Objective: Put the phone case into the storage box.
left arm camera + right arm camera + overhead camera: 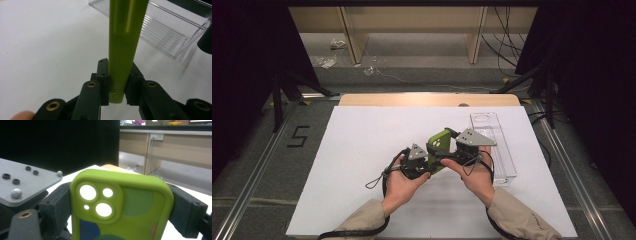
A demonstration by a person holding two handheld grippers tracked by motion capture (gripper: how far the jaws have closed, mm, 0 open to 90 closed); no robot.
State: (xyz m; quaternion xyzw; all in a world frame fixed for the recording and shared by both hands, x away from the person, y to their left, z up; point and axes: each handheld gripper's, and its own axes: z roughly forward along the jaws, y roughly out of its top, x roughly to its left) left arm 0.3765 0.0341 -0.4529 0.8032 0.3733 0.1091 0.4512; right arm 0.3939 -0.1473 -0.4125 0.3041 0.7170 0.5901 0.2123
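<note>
gripping one green phone case [440, 146] above white table [357, 165], left gripper [428, 165] pinching thin edge, right gripper [451, 146] spanning width; one clear tray [497, 145] lying just right; open surface leftward.

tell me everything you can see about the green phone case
The green phone case looks like soft matte silicone, lime green with rounded corners, a raised camera block with three round holes, and blue, dark green and orange patches on its back. It looks empty and is held above the white table. The left gripper clamps its thin edge; the right gripper has a pad against each long side.
</note>
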